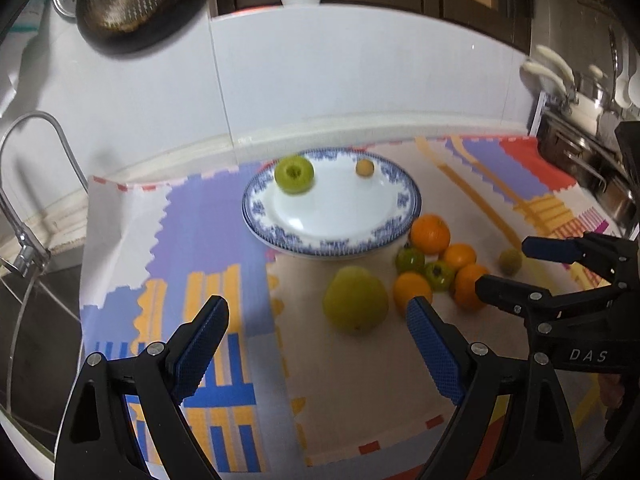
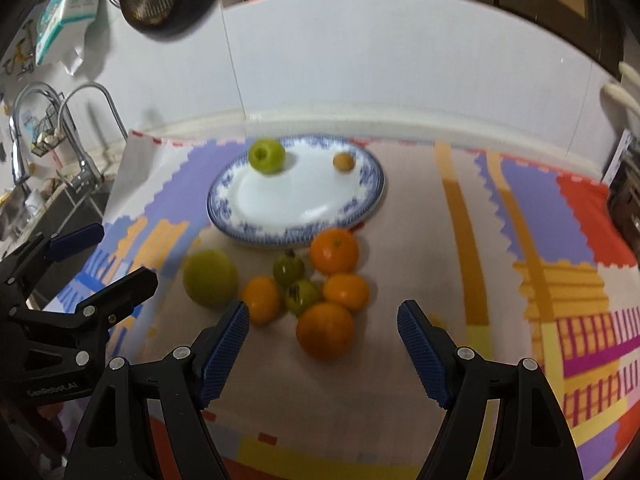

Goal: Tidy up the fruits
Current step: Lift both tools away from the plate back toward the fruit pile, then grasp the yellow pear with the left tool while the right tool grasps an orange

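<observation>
A blue-rimmed white plate point(image 1: 280, 236) point(image 2: 240, 220) holds a green apple point(image 1: 294, 174) point(image 2: 267, 155) and a small yellow fruit point(image 1: 365, 168) point(image 2: 343, 162). In front of it lie several oranges point(image 1: 430, 234) point(image 2: 325, 330), two green tomatoes point(image 1: 410, 261) point(image 2: 301, 297) and a large yellow-green pear point(image 1: 355, 299) point(image 2: 210, 283). A small green fruit point(image 1: 510, 261) lies apart to the right. My left gripper point(image 1: 318, 344) is open and empty, near the pear. My right gripper point(image 2: 323, 344) point(image 1: 508, 266) is open and empty, just before the nearest orange.
A colourful patterned mat point(image 1: 208, 248) point(image 2: 520, 240) covers the counter. A sink with a tap point(image 1: 24, 216) point(image 2: 80, 136) lies to the left. Pots and a rack point(image 1: 592, 128) stand at the right. A white tiled wall point(image 2: 360, 72) backs the counter.
</observation>
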`<state>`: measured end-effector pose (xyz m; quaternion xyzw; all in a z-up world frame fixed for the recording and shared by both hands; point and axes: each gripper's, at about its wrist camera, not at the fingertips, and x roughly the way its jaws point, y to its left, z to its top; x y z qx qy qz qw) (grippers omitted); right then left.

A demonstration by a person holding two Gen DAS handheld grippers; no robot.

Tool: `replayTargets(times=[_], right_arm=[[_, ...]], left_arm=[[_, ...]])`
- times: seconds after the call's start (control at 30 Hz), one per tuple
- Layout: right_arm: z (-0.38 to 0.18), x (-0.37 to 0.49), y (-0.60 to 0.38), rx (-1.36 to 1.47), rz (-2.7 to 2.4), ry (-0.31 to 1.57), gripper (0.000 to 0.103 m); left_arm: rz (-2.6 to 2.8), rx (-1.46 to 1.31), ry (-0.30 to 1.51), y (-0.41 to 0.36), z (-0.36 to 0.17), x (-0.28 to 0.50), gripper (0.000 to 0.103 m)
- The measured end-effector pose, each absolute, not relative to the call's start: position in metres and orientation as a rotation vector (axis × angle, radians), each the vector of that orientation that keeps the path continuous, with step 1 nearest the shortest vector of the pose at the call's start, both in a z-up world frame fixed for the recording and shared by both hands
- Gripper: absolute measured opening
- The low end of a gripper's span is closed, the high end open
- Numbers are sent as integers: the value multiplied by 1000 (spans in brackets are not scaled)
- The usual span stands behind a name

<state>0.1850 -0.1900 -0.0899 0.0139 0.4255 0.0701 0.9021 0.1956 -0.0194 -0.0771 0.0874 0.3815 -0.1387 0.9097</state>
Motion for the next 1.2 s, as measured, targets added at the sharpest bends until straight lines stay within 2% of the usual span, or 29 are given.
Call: replayTargets(times=[0.37,0.67,0.9,1.0,1.2], right_arm=[[-119,196,-192,22,128,968,74],[-130,205,-189,38,155,999,58],[-134,207,-192,74,186,1018,46],[-135,207,-192,80,196,1019,42],[-134,206,-191,71,197,1014,41]], left_arm=[[-350,187,861,-30,-108,220,90],[-377,204,886,-39,-122,233,74],[-412,195,914,-47,-127,235,50],[-410,197,914,-49,-129,235,50],[-397,190,918,-48,-128,233,50]])
